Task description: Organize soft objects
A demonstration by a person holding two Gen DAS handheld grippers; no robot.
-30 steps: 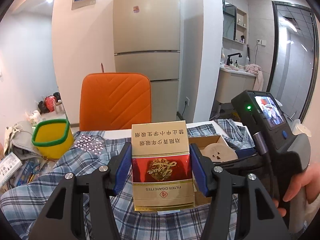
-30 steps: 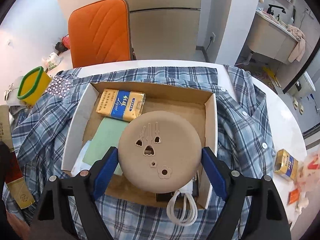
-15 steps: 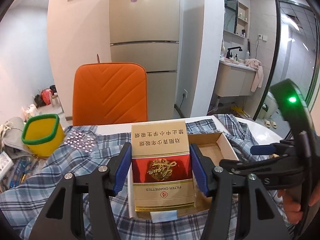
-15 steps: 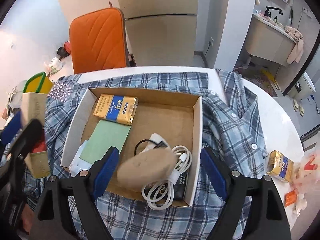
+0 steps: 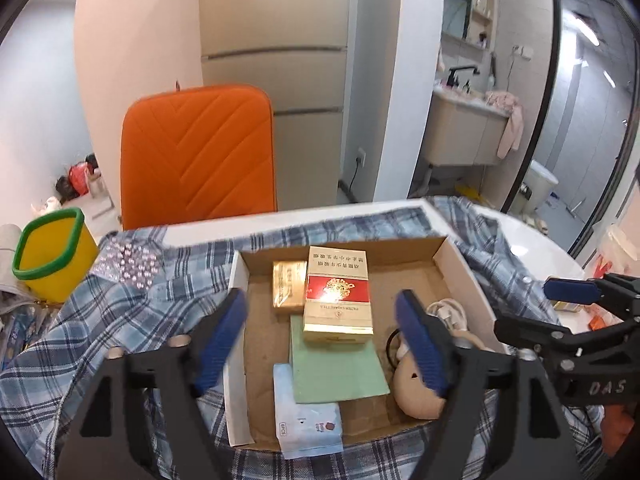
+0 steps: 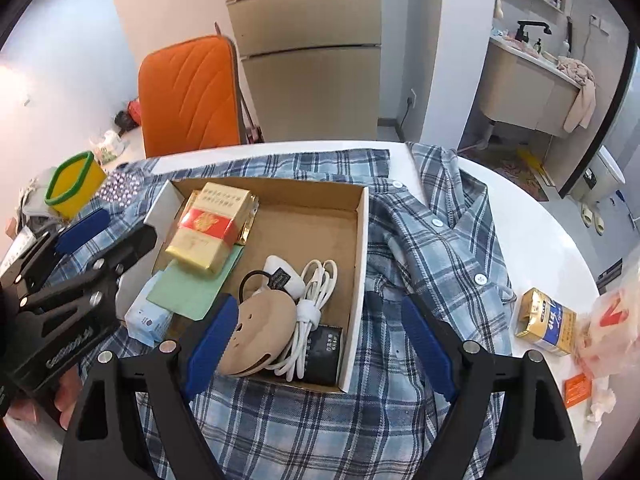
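Left tool (image 5: 322,332): blue pads spread apart, nothing between them, hovering over the cardboard box (image 5: 460,276). Right tool (image 6: 320,344): pads likewise wide apart, empty, poised at the box's near right corner.

Box sitting on a blue plaid shirt (image 6: 440,248) spread across the white round table (image 6: 532,220).

Inside the box, left side: red-and-gold cigarette carton (image 5: 337,300), lying flat, partly over a green card (image 5: 340,368) and touching a smaller gold pack (image 5: 287,288). Light-blue sachet (image 5: 308,424) at the near edge, under the card's corner.

Inside, right side: tan round soft pad (image 6: 260,332) tilted against a coiled white cable (image 6: 316,300), with a white charger plug (image 6: 282,276) and a black block (image 6: 324,352) alongside.

Outside the box: blue-and-gold pack (image 6: 546,320) on bare table at right, well apart. Yellow cup with green rim (image 5: 50,252) at left, near a patch of rhinestones (image 5: 128,260) on the shirt. Orange chair (image 5: 200,152) behind the table.
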